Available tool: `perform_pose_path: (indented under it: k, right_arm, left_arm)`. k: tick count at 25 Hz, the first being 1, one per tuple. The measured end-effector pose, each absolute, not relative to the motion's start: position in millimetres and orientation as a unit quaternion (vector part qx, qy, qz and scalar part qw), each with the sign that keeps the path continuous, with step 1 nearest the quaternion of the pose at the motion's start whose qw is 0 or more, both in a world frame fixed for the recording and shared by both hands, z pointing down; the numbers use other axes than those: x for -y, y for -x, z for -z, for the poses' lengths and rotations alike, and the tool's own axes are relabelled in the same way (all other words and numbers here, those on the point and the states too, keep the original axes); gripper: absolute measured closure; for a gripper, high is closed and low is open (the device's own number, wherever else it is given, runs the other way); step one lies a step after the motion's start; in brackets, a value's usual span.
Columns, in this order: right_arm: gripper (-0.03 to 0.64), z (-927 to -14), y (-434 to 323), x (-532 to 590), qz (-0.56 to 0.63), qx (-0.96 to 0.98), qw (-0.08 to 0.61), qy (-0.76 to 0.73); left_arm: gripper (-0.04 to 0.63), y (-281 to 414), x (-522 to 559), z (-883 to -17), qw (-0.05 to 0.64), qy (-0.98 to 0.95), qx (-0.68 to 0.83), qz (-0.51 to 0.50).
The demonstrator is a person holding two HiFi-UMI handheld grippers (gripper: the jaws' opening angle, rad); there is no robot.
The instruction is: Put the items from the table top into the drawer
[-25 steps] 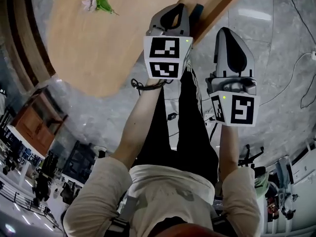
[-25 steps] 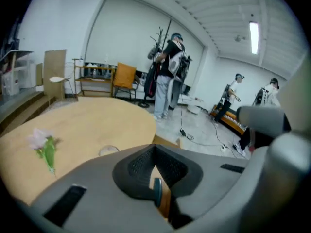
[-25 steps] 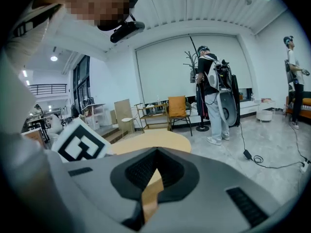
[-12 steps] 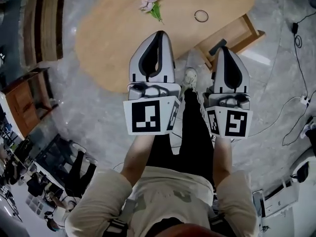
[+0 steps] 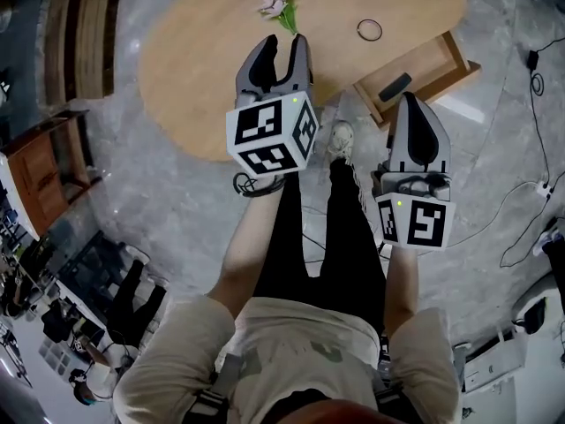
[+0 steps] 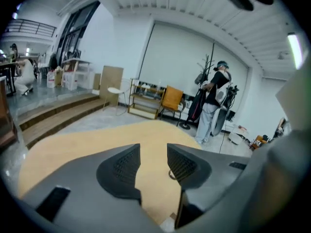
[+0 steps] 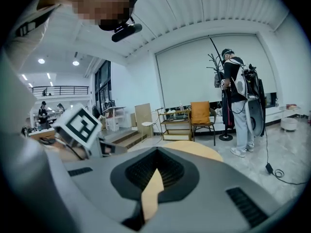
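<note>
Centre frame, above table (image 5: pixel 190 78): left gripper (image 5: pixel 281 49), jaws just opening, nothing between; lower right: right gripper (image 5: pixel 415 104), clenched, empty; top: flower (image 5: pixel 281 5), ring (image 5: pixel 370 30).

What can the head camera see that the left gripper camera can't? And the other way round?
Only the head view shows the pink flower and the dark thing lying in the open drawer. Only the left gripper view shows a person standing far back, an orange chair and steps. Both show the wooden table and the left gripper, whose jaws have just been opening with nothing between them.
</note>
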State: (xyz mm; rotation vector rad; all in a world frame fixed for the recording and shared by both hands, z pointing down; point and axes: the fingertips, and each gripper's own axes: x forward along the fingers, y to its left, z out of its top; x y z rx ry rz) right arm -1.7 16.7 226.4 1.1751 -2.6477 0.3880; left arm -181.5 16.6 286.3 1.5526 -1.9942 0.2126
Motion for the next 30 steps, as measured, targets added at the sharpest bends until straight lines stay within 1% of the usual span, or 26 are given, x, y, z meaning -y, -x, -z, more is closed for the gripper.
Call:
perform_pose_path:
  k: [1,4,7,10,17,19,20,27,30]
  right_arm:
    - [0.612,-230,-2,-17,-0.134,0.899,0.113,-0.400]
    - [0.612,-239,-11,-18,-0.140,0.896,0.127,-0.401]
    - [0.612,-250,-16,-16,-0.145,0.893,0.138,-0.403]
    - [0.612,-262,-22,-13,-0.148,0.891,0.147,-0.404]
    - [0.612,-271,-16,-18,-0.160,0.892,0.159,-0.391]
    - [0.612,-271,-11,-17,-0.160,0.895,0.160,-0.385]
    - [0.612,-271,-9,-17,-0.160,0.896,0.159,-0.383]
    - [0.612,-272,-7,-12,-0.159,0.896,0.155,-0.385]
    - [0.612,-271,-9,-14,-0.160,0.894,0.157,-0.389]
  left_arm:
    - [0.434,185,-11,-317,0.329,-0.572,0.746,-0.093]
    - [0.434,200,-1,-400,0.405,-0.526,0.737,-0.125]
    - [0.434,219,7,-455,0.448,-0.485,0.736,-0.150]
    - [0.434,229,16,-488,0.475,-0.457,0.734,-0.162]
    - [0.439,237,20,-510,0.486,-0.435,0.732,-0.196]
    - [0.442,237,19,-511,0.483,-0.433,0.733,-0.203]
    - [0.461,237,19,-511,0.480,-0.434,0.733,-0.208]
    - [0.472,241,16,-511,0.460,-0.435,0.740,-0.230]
    - [0.482,241,19,-509,0.458,-0.441,0.739,-0.222]
